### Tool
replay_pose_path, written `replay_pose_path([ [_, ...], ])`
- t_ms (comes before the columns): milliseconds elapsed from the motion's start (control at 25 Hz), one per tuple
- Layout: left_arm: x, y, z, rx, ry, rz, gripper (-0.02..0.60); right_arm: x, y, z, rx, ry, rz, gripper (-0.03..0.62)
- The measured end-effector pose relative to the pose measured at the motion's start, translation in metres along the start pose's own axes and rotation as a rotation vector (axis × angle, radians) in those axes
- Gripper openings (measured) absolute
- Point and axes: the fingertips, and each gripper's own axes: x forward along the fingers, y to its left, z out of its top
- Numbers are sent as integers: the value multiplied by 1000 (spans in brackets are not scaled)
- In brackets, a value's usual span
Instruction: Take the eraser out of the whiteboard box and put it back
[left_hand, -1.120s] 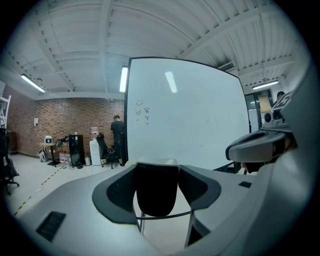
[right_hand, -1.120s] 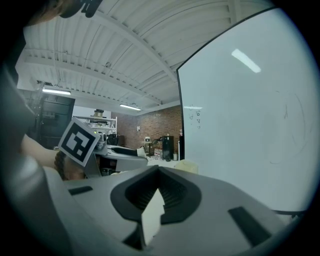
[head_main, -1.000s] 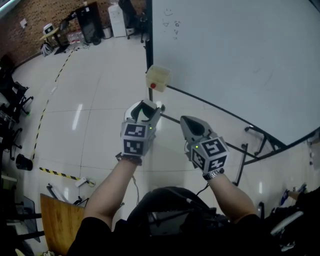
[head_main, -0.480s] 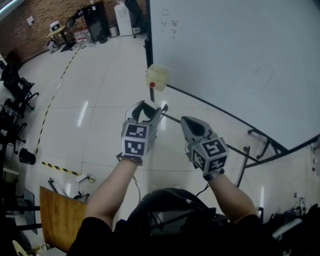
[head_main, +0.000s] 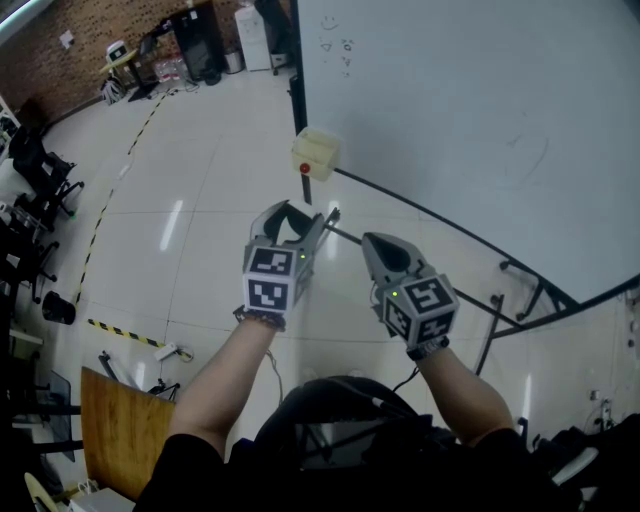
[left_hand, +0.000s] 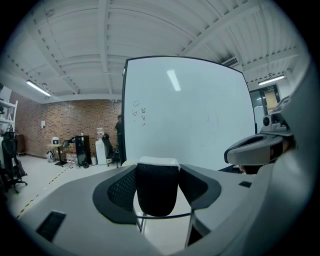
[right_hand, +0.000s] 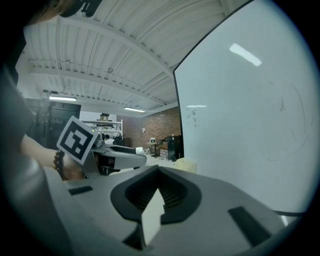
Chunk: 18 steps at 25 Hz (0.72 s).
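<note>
Left gripper (head_main: 295, 222) grips the eraser (left_hand: 157, 190), held in the air short of the whiteboard box (head_main: 316, 153). Right gripper (head_main: 378, 245) is clenched and empty. Risk: the eraser catches the box's rim, slips from the jaws and falls to the floor (head_main: 190, 200).

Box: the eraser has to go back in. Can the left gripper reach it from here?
Probably yes. The left gripper, shut on the eraser, points toward the box with only open air between them. The right gripper sits off to the side.

Glossy white tile floor (head_main: 200, 170) w/ hazard tape (head_main: 125, 335), brick wall (left_hand: 65, 117), ribbed ceiling (left_hand: 100, 40), strip lights (left_hand: 37, 88).
</note>
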Motion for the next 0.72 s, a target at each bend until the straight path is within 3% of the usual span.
replay_pose_path([
  [720, 11, -16, 6, -10, 14, 27, 249, -14, -20, 3, -9, -8, 32, 26],
])
